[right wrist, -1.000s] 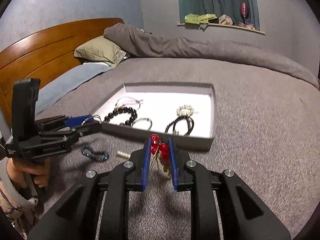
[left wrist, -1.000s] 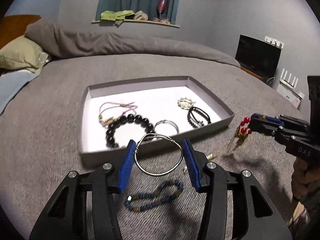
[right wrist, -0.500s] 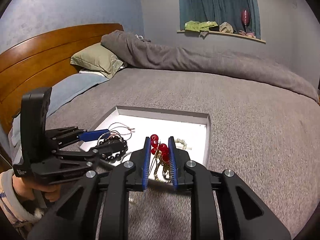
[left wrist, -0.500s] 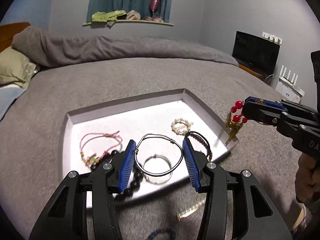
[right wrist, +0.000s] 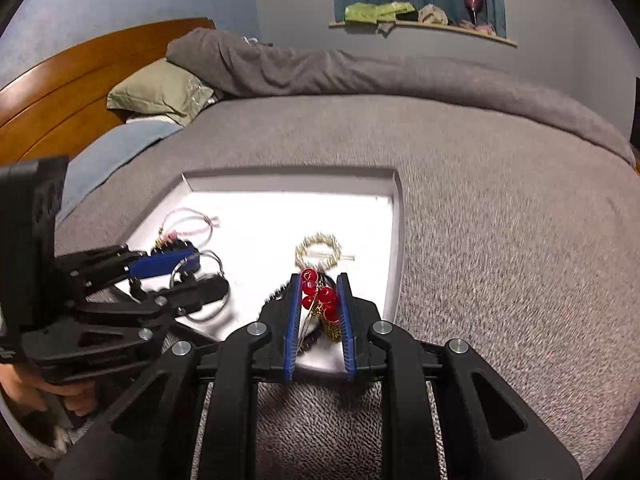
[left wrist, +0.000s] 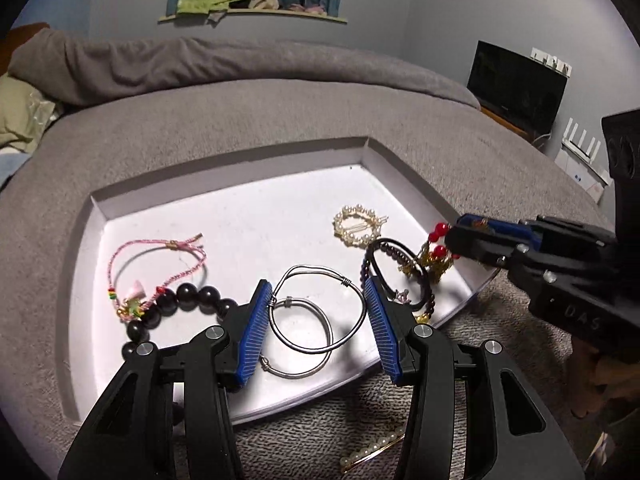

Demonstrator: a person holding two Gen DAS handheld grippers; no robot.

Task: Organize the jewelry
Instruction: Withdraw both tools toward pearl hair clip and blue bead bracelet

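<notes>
Left gripper jaws half-spread, clamping silver wire bangle above tray at 6 o'clock edge. Right gripper jaws narrow, pinching red-bead gold ornament over tray's 4 o'clock corner.

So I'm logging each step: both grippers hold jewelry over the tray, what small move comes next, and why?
Probably lower a little and open. The left gripper holds a silver wire bangle and the right gripper a red-beaded gold ornament, both already above the white tray floor.
</notes>
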